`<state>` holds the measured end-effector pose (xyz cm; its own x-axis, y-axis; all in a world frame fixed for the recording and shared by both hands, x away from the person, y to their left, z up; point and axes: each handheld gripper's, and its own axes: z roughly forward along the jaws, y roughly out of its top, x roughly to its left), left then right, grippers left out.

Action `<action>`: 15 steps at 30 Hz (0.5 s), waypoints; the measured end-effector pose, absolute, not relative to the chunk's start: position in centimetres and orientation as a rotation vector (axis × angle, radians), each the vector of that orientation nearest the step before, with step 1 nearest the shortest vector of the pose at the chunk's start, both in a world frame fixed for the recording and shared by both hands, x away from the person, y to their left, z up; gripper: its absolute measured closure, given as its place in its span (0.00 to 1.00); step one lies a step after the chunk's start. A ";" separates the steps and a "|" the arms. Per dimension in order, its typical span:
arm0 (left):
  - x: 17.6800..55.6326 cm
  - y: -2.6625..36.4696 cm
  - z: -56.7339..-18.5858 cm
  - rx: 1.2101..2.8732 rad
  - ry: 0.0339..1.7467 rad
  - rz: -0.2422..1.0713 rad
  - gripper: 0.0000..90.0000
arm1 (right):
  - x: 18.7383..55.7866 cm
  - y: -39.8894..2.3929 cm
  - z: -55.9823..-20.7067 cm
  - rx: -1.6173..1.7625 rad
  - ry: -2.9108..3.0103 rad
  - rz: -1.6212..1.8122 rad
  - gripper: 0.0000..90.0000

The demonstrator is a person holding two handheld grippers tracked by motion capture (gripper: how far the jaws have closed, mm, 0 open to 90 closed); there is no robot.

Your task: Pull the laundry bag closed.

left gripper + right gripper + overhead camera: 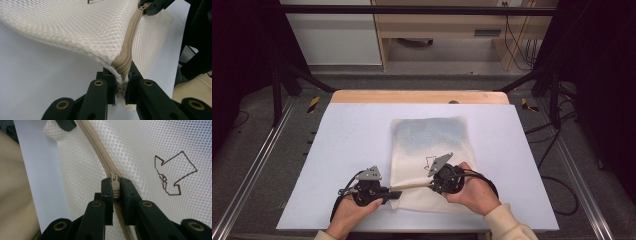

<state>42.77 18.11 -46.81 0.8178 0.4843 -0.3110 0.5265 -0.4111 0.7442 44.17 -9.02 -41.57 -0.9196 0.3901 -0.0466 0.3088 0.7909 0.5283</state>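
A cream mesh laundry bag (427, 160) lies flat near the middle of the white tabletop (342, 150), its near edge towards the person. Along that edge runs a tan zipper (130, 42), and both grippers are at work on it.

The left gripper (394, 194) is clenched on the bag's near left corner, right where the zipper tape ends; in the left gripper view the mesh and the tape are pinched between the pads and lifted slightly off the tabletop. I take this as an anchor, holding the fabric taut so the zipper line stays straight and does not bunch.

The right gripper (430, 183) is clamped on the zipper pull (114, 180), the small tab sitting squarely between its pads in the right gripper view. With one end pinned and the pull gripped, the setup looks meant for sliding the pull along the track; which way it will go I cannot say. The two grippers sit near each other, so the pull is close to the left end of the zipper.

No brand or writing can be read. The only mark is a brown outline figure (172, 173) stitched into the mesh beside the zipper, an angular, arrow-like shape.
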 end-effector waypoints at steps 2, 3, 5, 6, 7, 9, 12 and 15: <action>42.7 18.1 -46.8 2.076 0.742 -0.056 0.91 | 44.1 -9.1 -41.6 0.548 2.825 0.805 0.91; 42.7 18.1 -46.8 2.078 0.740 -0.055 0.91 | 44.1 -9.1 -41.6 0.556 2.824 0.801 0.91; 42.7 18.1 -46.8 2.077 0.741 -0.055 0.91 | 44.1 -9.3 -41.6 0.559 2.826 0.803 0.91; 42.7 18.1 -46.8 2.076 0.742 -0.056 0.91 | 44.1 -9.3 -41.6 0.558 2.826 0.797 0.91; 42.7 18.1 -46.9 2.077 0.743 -0.056 0.91 | 44.1 -9.3 -41.6 0.559 2.825 0.803 0.91; 42.7 18.1 -46.8 2.083 0.740 -0.053 0.91 | 44.1 -9.4 -41.7 0.568 2.826 0.794 0.91; 42.7 18.1 -46.7 2.084 0.738 -0.047 0.91 | 44.1 -9.3 -41.7 0.573 2.829 0.794 0.91; 42.7 18.1 -46.7 2.086 0.737 -0.046 0.91 | 44.1 -9.3 -41.7 0.569 2.831 0.793 0.91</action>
